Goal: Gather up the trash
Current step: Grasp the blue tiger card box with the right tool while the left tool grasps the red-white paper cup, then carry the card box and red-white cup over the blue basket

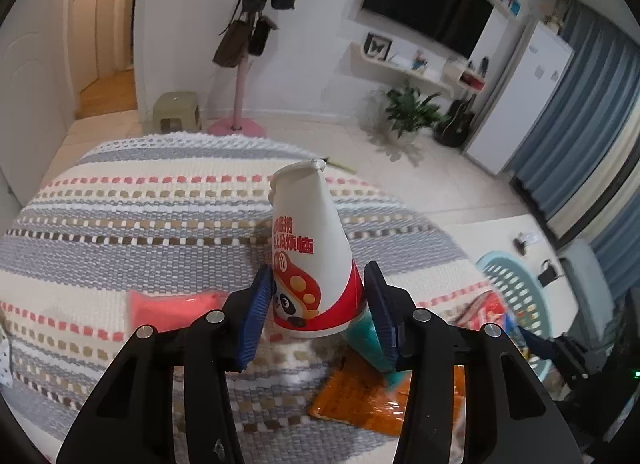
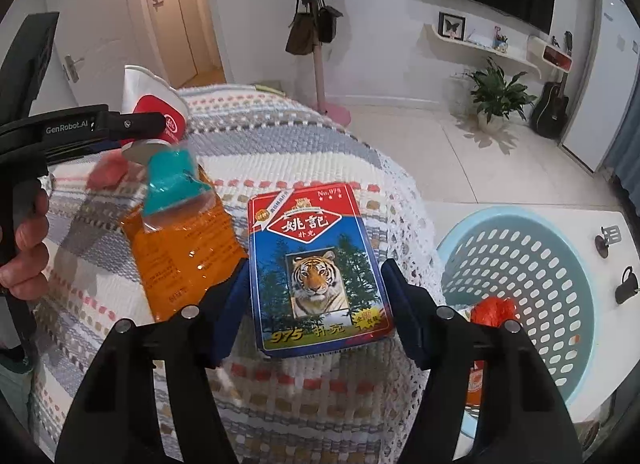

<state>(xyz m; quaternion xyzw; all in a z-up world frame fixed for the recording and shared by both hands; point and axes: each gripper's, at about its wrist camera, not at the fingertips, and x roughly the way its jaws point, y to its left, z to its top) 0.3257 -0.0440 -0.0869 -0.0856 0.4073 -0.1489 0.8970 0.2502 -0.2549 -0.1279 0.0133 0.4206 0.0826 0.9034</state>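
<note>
Your left gripper [image 1: 318, 314] has a white paper cup [image 1: 316, 260] between its blue pads [image 1: 256, 320]. The cup stands upside down, printed with red characters and a cartoon mushroom figure, its rim end low between the jaws and its crumpled base pointing up toward twelve o'clock. The left pad touches the cup's side; the right pad sits just beside the red band, and you cannot tell whether it presses yet. In the right wrist view the same cup sits lifted at ten o'clock, clear of the woven striped cover [image 2: 320, 152].

Your right gripper [image 2: 316, 312] straddles a playing-card box [image 2: 320, 268] with a tiger picture, lying flat on the cover. Both pads stand a little apart from the box edges, so the jaws are half open and hold nothing.

At nine o'clock of the box lies an orange plastic packet [image 2: 180, 256], with a teal wrapper [image 2: 172, 184] on top of it. A pink packet [image 1: 172, 308] lies at nine o'clock of the cup.

At four o'clock of the box, a light blue perforated basket [image 2: 560, 264] stands on a white bench [image 2: 600, 220], with an orange-red crumpled scrap [image 2: 494, 310] inside.
</note>
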